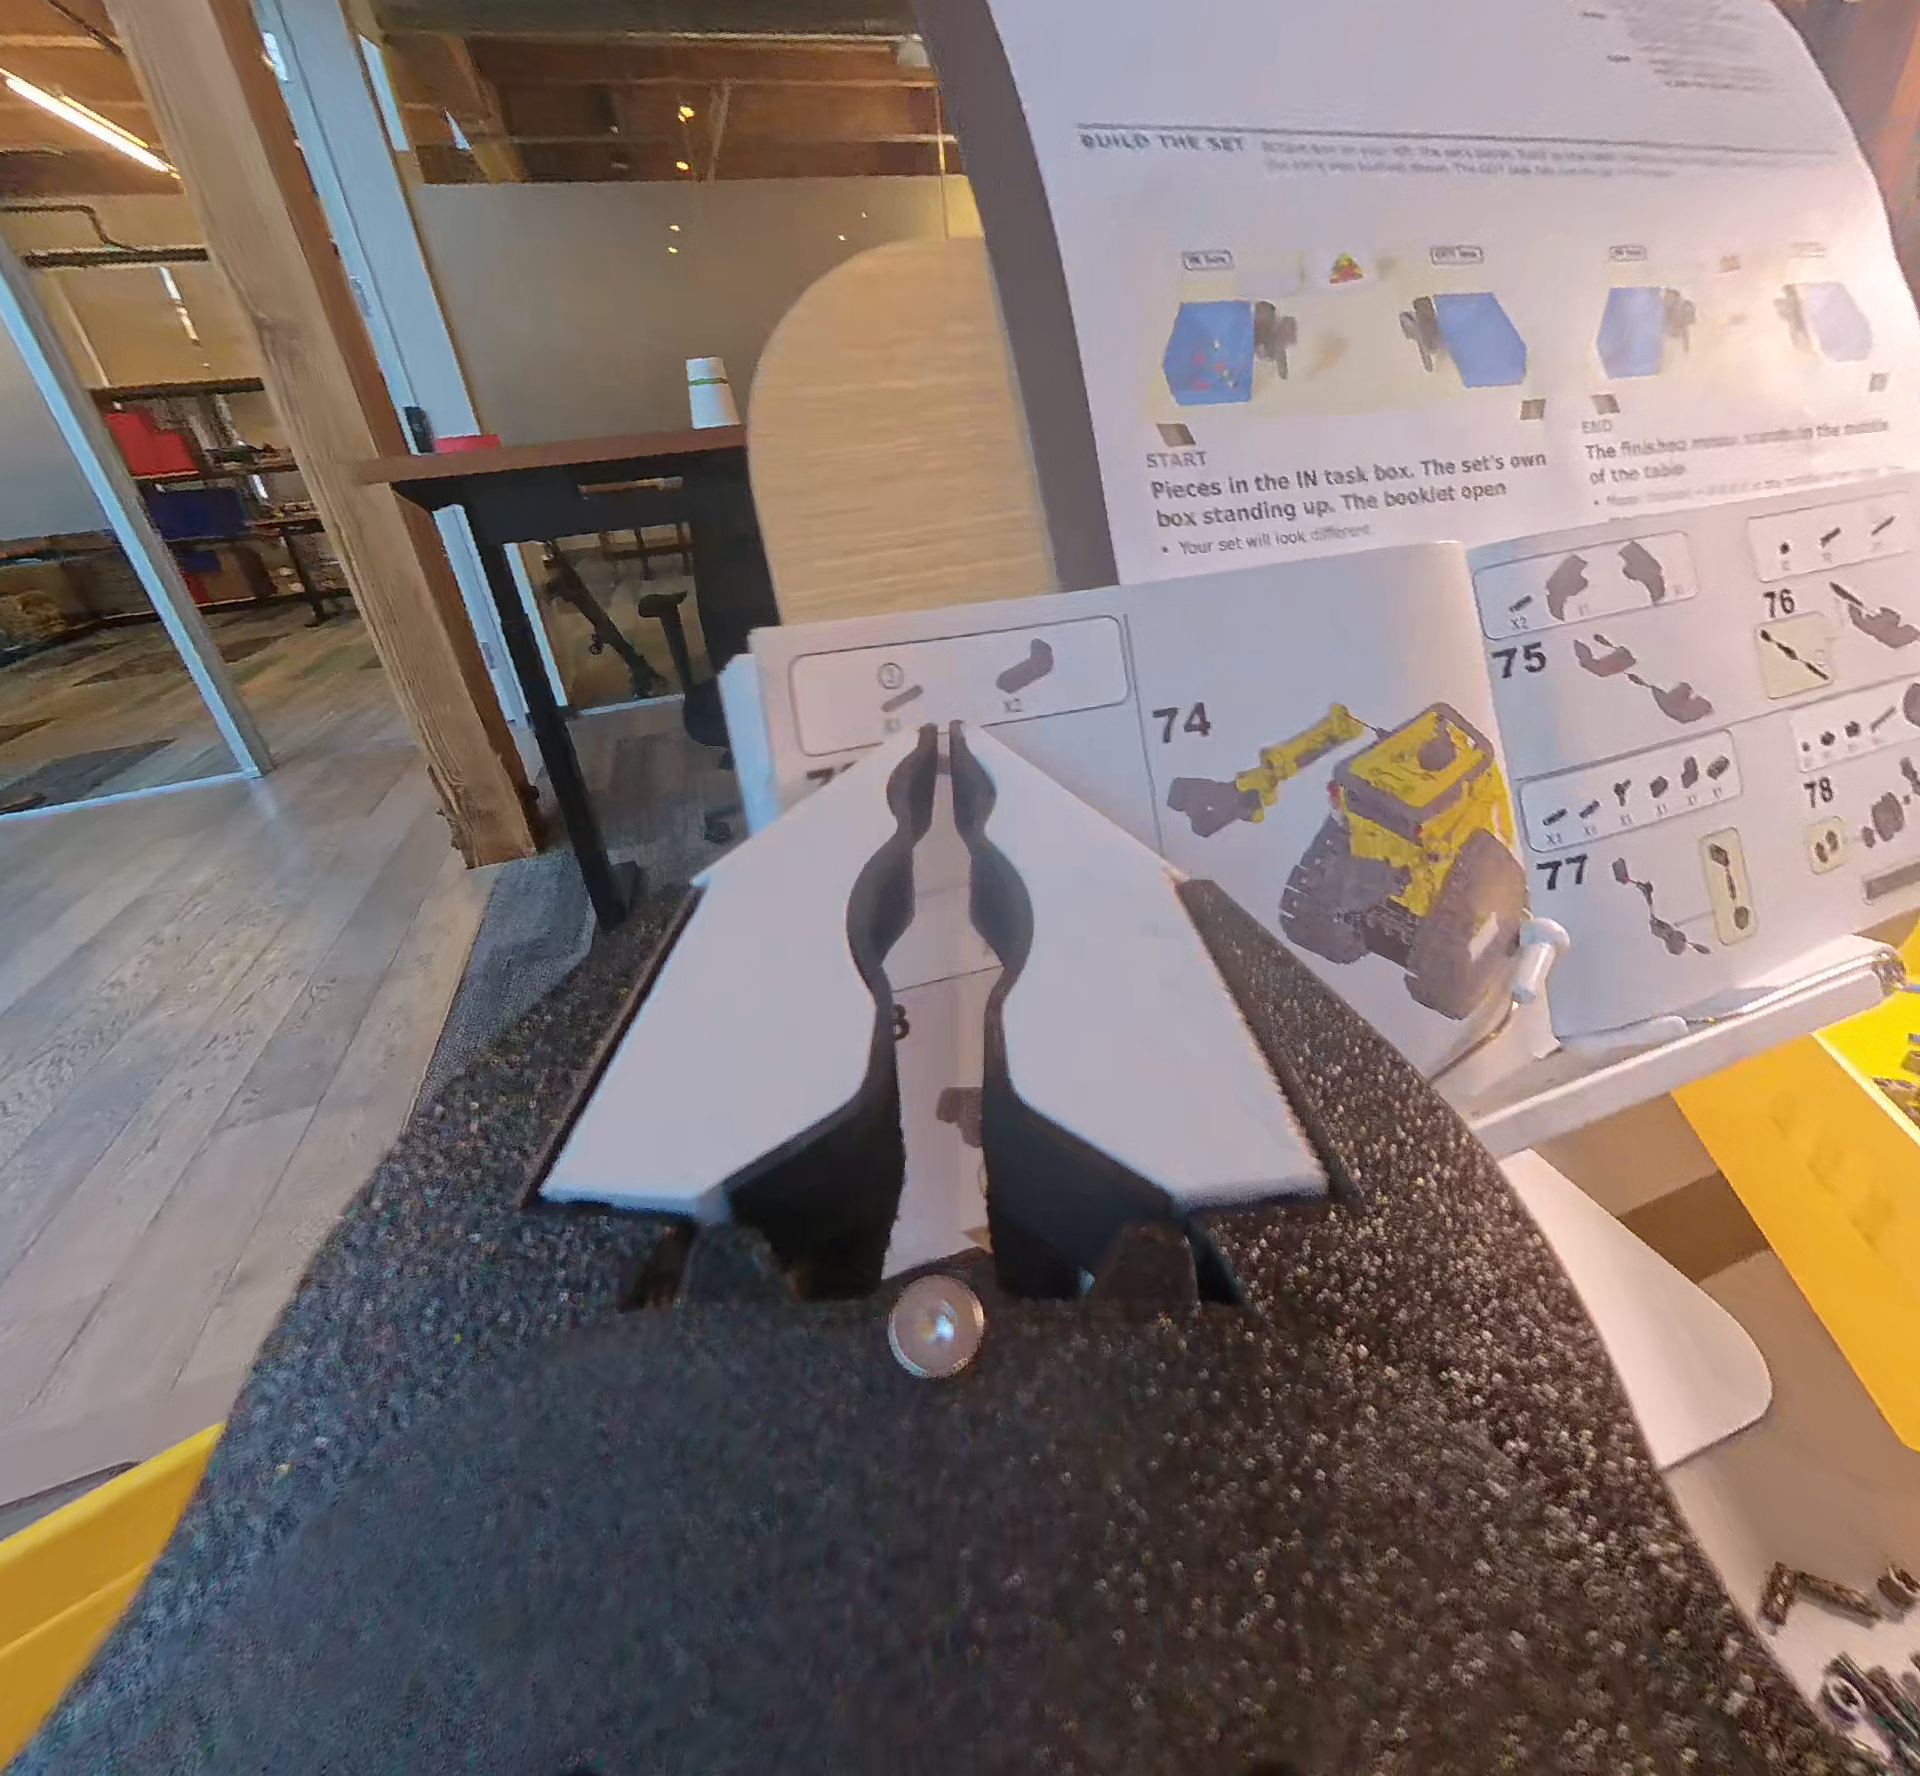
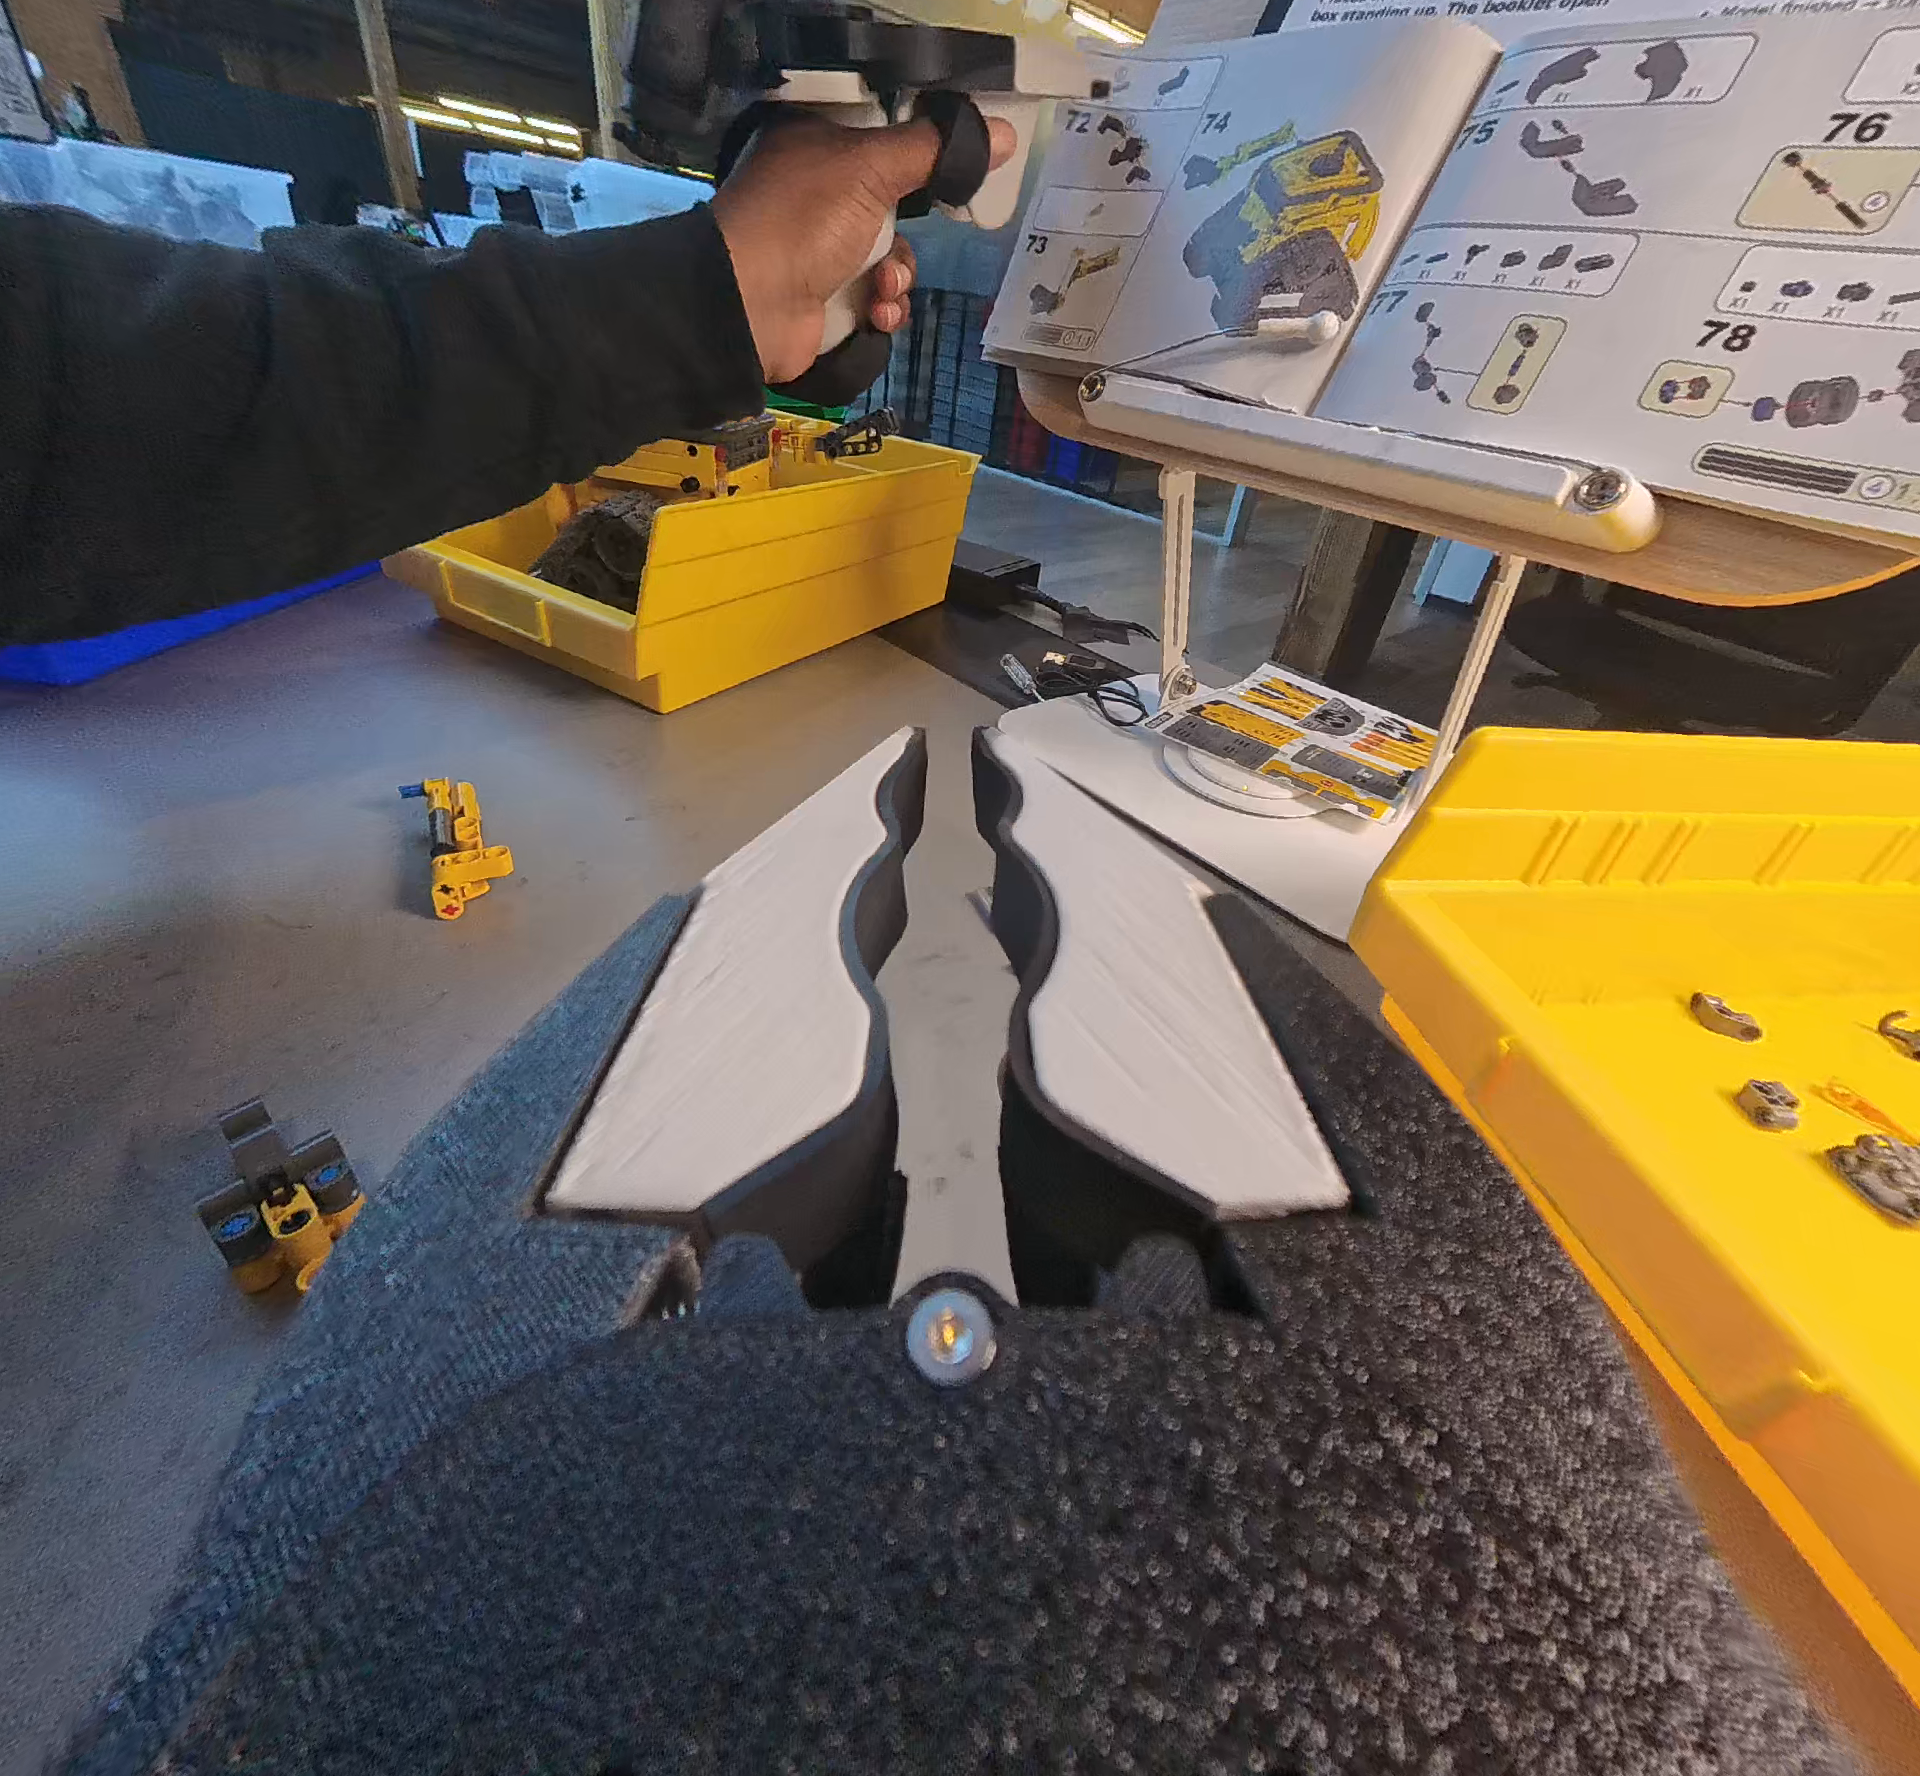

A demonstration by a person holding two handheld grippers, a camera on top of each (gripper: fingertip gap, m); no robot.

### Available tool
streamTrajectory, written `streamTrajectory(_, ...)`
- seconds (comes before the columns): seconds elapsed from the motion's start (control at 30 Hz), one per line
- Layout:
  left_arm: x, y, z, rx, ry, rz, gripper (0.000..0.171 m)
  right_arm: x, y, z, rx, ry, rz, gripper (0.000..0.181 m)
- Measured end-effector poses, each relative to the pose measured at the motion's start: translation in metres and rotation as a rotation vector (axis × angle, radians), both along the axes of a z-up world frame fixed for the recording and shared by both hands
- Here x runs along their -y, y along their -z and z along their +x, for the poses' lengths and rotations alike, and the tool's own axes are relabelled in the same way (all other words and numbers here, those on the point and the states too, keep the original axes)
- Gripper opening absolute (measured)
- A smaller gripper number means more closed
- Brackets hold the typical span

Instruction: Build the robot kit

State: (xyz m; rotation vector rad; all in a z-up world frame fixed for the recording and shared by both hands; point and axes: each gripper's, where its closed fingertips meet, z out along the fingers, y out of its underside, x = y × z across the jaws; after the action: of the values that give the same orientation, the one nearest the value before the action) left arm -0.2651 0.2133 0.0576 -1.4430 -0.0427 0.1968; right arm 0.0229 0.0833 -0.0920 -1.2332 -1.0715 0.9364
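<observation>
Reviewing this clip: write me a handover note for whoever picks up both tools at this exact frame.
Left tool: raised, tips shut at the top of the left page of the instruction booklet; whether it pinches paper cannot be told.
Right tool: slightly open, empty, low over the table.
Booklet sits open on the white stand.
Far yellow bin holds a tracked model.
Near yellow tray holds small grey pieces.
Two small yellow-grey assemblies lie loose on the table, untouched.
</observation>
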Motion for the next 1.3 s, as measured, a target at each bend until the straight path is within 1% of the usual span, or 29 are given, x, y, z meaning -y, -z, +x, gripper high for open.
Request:
streamTrajectory(0.17, 0.0, 0.003, 0.025, -0.046, 0.053, -0.022, 0.003, 0.0, 0.001, 0.0, 0.01, 0.003, 0.006, 0.01)
streamTrajectory(0.23, 0.008, 0.005, 0.039, -0.051, 0.097, -0.034, 0.007, -0.005, 0.002, 0.002, 0.014, 0.029, -0.003, 0.012)
streamTrajectory(0.3, 0.023, 0.009, 0.061, -0.04, 0.179, -0.047, 0.013, -0.013, 0.004, 0.005, 0.023, 0.061, -0.019, 0.015)
streamTrajectory(0.37, 0.048, 0.017, 0.092, -0.033, 0.294, -0.075, 0.021, -0.022, 0.006, 0.009, 0.034, 0.102, -0.028, 0.016)
streamTrajectory(0.43, 0.08, 0.031, 0.121, -0.038, 0.393, -0.117, 0.027, -0.03, 0.008, 0.014, 0.047, 0.133, -0.04, 0.017)
streamTrajectory(0.53, 0.132, 0.068, 0.157, -0.051, 0.491, -0.219, 0.031, -0.04, 0.014, 0.018, 0.077, 0.163, -0.067, 0.018)
streamTrajectory(0.63, 0.18, 0.117, 0.172, -0.072, 0.493, -0.337, 0.035, -0.045, 0.025, 0.018, 0.127, 0.165, -0.095, 0.021)
streamTrajectory(0.7, 0.209, 0.149, 0.176, -0.066, 0.477, -0.398, 0.036, -0.044, 0.04, 0.015, 0.211, 0.144, -0.106, 0.021)
streamTrajectory(0.77, 0.23, 0.173, 0.176, -0.063, 0.459, -0.428, 0.035, -0.044, 0.057, 0.007, 0.354, 0.095, -0.093, 0.022)
streamTrajectory(0.83, 0.24, 0.192, 0.171, -0.076, 0.441, -0.471, 0.037, -0.05, 0.076, -0.003, 0.526, 0.031, -0.067, 0.021)
streamTrajectory(0.87, 0.241, 0.198, 0.167, -0.1, 0.429, -0.497, 0.038, -0.047, 0.083, -0.011, 0.592, -0.047, -0.083, 0.021)
streamTrajectory(0.93, 0.241, 0.203, 0.16, -0.156, 0.418, -0.532, 0.04, -0.04, 0.094, -0.028, 0.701, -0.201, -0.077, 0.021)
streamTrajectory(1.0, 0.242, 0.206, 0.155, -0.196, 0.412, -0.549, 0.04, -0.041, 0.104, -0.04, 0.8, -0.298, 0.002, 0.021)
streamTrajectory(1.07, 0.245, 0.211, 0.15, -0.237, 0.4, -0.566, 0.039, -0.046, 0.113, -0.047, 0.896, -0.345, 0.018, 0.021)
streamTrajectory(1.13, 0.248, 0.213, 0.143, -0.272, 0.379, -0.576, 0.038, -0.048, 0.115, -0.054, 0.917, -0.372, 0.015, 0.021)
streamTrajectory(1.2, 0.247, 0.213, 0.138, -0.272, 0.369, -0.577, 0.038, -0.047, 0.119, -0.052, 0.961, -0.399, -0.008, 0.02)
streamTrajectory(1.3, 0.247, 0.211, 0.136, -0.248, 0.375, -0.561, 0.037, -0.05, 0.119, -0.052, 0.965, -0.397, -0.01, 0.019)
